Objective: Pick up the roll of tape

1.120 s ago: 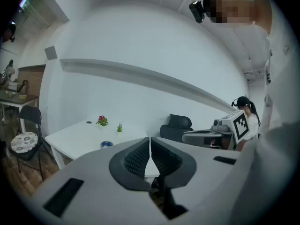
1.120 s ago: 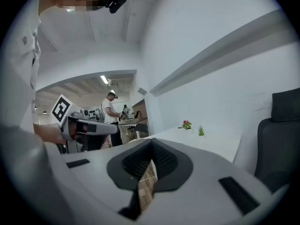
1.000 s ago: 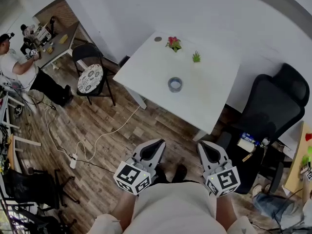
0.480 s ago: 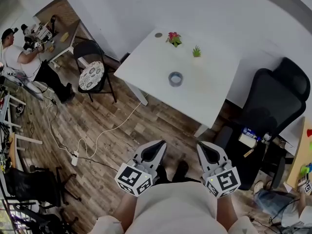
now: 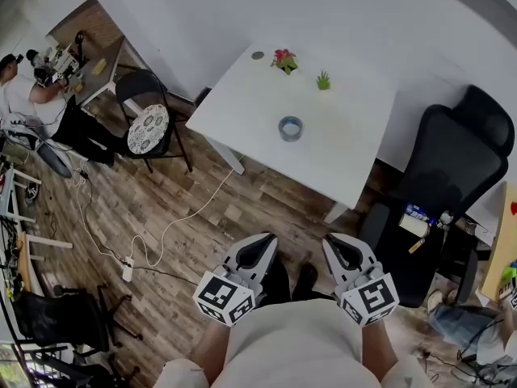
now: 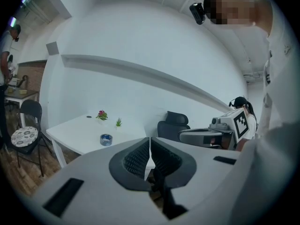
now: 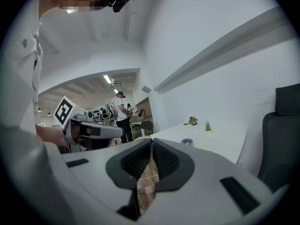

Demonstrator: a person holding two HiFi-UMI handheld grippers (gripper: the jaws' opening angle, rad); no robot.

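Bright even indoor light, heavy fisheye bending at edges, dark vignette corners, soft focus up close

White tabletop (image 5: 339, 148) carrying four small things
The roll of tape (image 5: 291, 128) lies flat near the middle; straight beyond the tape, toward the wall, stands a pink-flowered plant (image 5: 284, 60), beyond the tape to its right a small green plant (image 5: 323, 80), and beyond the tape to its left a small dark disc (image 5: 257, 55)
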